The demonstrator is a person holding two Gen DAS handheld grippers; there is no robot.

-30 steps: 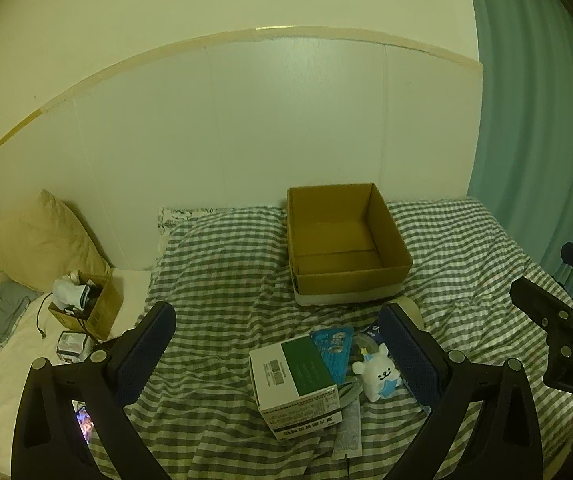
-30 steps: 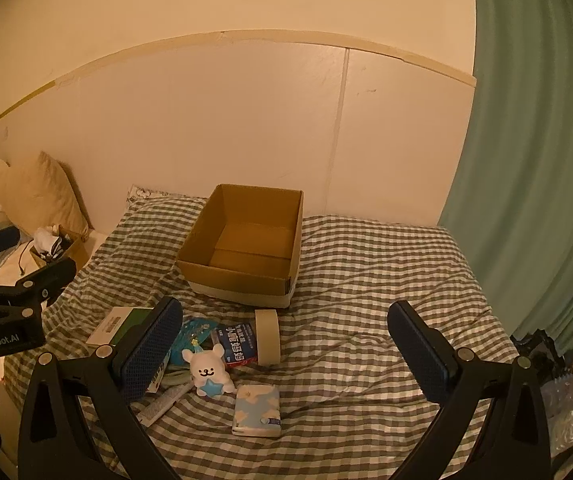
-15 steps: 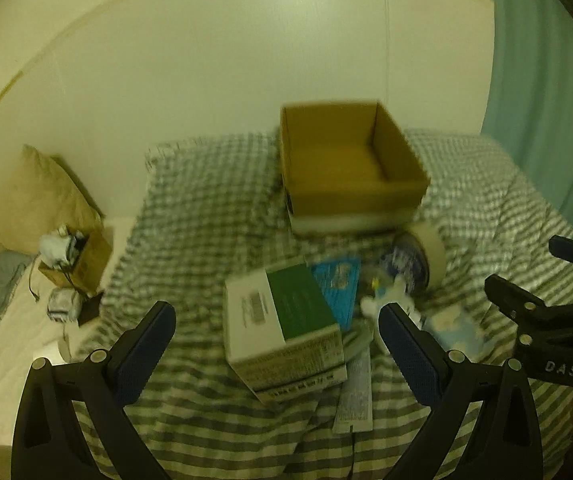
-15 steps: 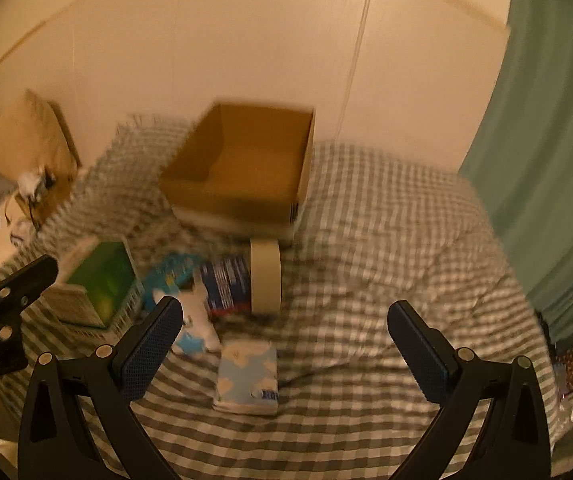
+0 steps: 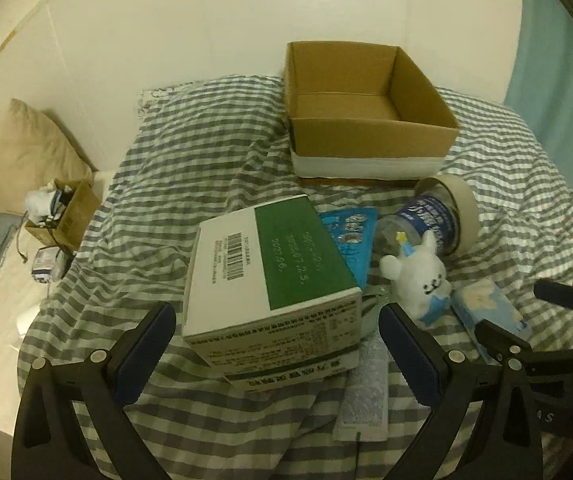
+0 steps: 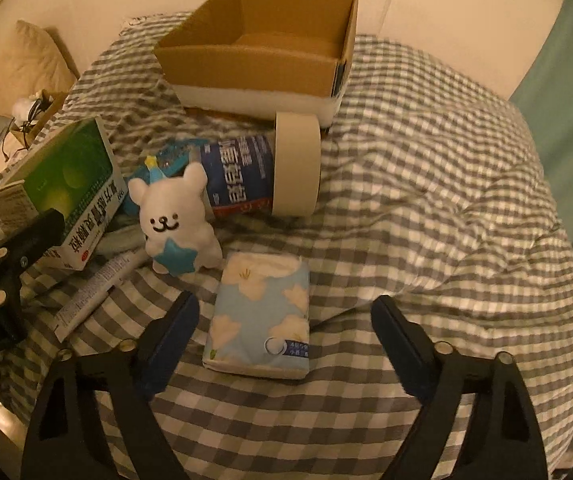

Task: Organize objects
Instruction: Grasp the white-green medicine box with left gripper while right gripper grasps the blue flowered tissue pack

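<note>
So far nothing is in the open brown cardboard box (image 6: 270, 56) on the checked bed, since both the left gripper (image 5: 276, 350) and right gripper (image 6: 282, 334) are open and empty, the right one's jaws just closing in around the blue flowery tissue pack (image 6: 260, 316).

Both tools are built as black forked frames. The left gripper (image 5: 276, 344) and right gripper (image 6: 282, 334) are fitted with dark blue pads on the jaws, silver screws are set along each arm, and white lettering is printed on the bodies.
</note>
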